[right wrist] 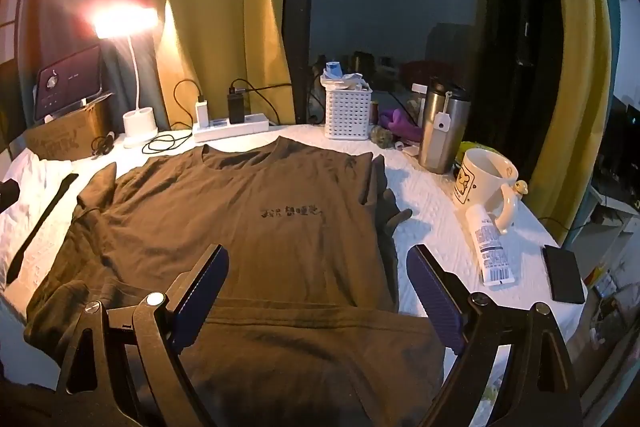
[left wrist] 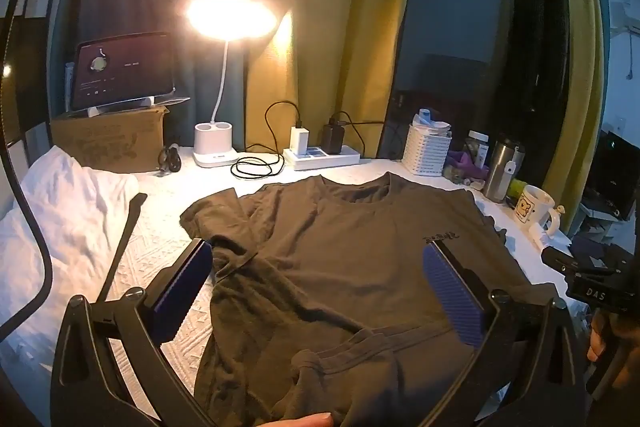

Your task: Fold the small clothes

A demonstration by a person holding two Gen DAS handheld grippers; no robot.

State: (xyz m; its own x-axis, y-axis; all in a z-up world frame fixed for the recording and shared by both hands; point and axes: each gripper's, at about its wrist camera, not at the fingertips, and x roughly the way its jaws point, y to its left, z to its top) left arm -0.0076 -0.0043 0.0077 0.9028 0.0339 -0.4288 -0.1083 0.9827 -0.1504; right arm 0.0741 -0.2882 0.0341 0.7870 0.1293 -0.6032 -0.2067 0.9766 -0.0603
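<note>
Rumpled hem [left wrist: 344, 355] lay closest to me, bunched just under the left gripper [left wrist: 316, 291], whose jaws stood wide with nothing between them. My right gripper [right wrist: 318, 291] hovered likewise spread and empty over the lower edge. Between them the brown T-shirt [right wrist: 240, 211] was spread front-up on the white table cover [right wrist: 424, 195], collar toward the lamp [left wrist: 230, 17], one sleeve [right wrist: 384, 203] already tucked along its side. I judged the fold would go best by pinching both hem corners evenly, lifting together, and keeping clear of the mug [right wrist: 484, 179] and tube [right wrist: 490, 247].
</note>
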